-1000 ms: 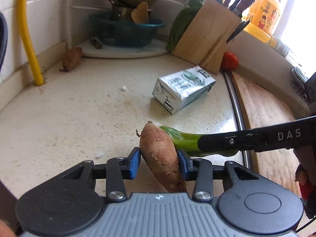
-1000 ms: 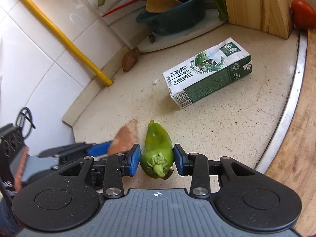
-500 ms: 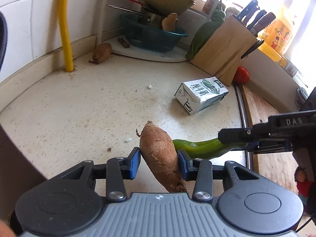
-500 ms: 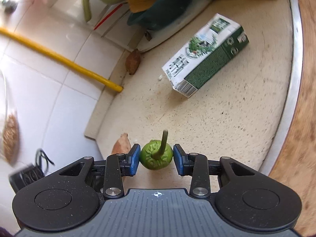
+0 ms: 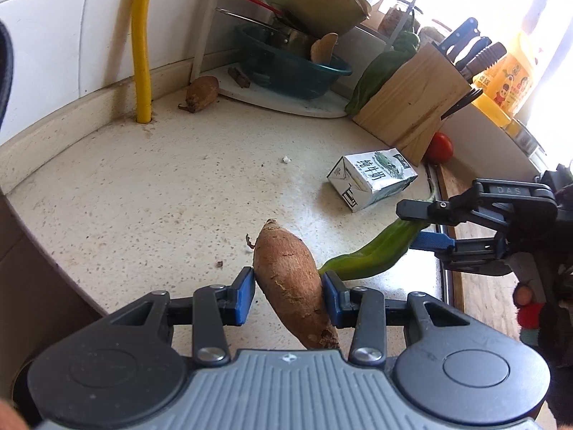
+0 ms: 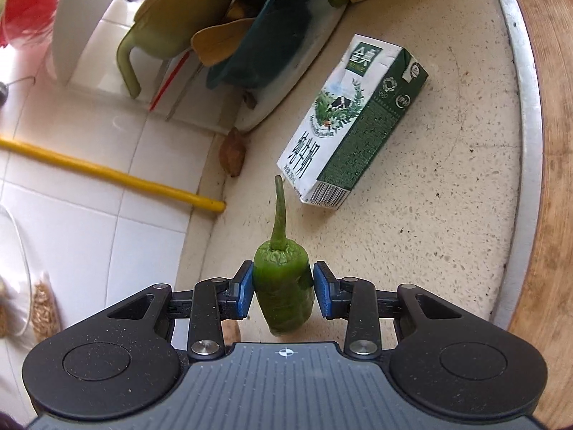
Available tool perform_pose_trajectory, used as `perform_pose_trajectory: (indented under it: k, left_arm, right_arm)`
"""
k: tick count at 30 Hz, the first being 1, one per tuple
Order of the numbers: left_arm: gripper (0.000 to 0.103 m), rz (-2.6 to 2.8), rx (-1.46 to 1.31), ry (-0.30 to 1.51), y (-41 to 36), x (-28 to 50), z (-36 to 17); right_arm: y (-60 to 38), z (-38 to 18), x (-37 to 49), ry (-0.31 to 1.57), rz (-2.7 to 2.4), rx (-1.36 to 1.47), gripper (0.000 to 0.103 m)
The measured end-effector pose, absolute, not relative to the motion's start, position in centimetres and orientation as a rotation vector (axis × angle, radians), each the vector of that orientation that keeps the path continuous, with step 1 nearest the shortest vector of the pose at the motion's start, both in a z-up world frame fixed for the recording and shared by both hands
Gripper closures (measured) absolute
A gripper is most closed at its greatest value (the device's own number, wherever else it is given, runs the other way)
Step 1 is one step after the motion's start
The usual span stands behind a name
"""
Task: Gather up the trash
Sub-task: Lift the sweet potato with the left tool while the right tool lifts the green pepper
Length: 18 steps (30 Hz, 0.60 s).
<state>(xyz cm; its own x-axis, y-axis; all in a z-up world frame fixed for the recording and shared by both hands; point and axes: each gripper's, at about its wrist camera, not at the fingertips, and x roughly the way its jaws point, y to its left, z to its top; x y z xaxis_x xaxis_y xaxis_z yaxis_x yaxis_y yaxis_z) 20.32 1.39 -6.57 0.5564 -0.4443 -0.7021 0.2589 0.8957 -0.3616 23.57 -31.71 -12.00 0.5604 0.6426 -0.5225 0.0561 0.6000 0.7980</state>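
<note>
Carrying step: the left gripper (image 5: 288,295) is clamped on a sweet potato (image 5: 292,279), the right gripper (image 6: 283,290) on a green pepper (image 6: 284,294), both lifted above the desk (image 5: 143,193). Next, probably a bin, none visible; the milk carton (image 6: 351,136) remains lying there.

Speckled matt stone counter (image 5: 150,193), glossy paper milk carton (image 6: 354,122), rough-skinned sweet potato (image 5: 290,279).
</note>
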Motion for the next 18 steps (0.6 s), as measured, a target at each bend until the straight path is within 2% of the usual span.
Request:
perform_pose_trajectory:
  k: [9, 18]
  left_arm:
    - [0.066, -0.381, -0.244, 0.867, 3.4, 19.6, -5.9]
    - [0.066, -0.254, -0.263, 0.831, 7.4, 17.3, -5.0]
  right_arm:
    - [-30.4, -10.6, 24.5, 0.912, 0.449, 0.87, 0.06]
    - [-23.1, -9.5, 26.3, 0.981, 0.647, 0.786, 0.06]
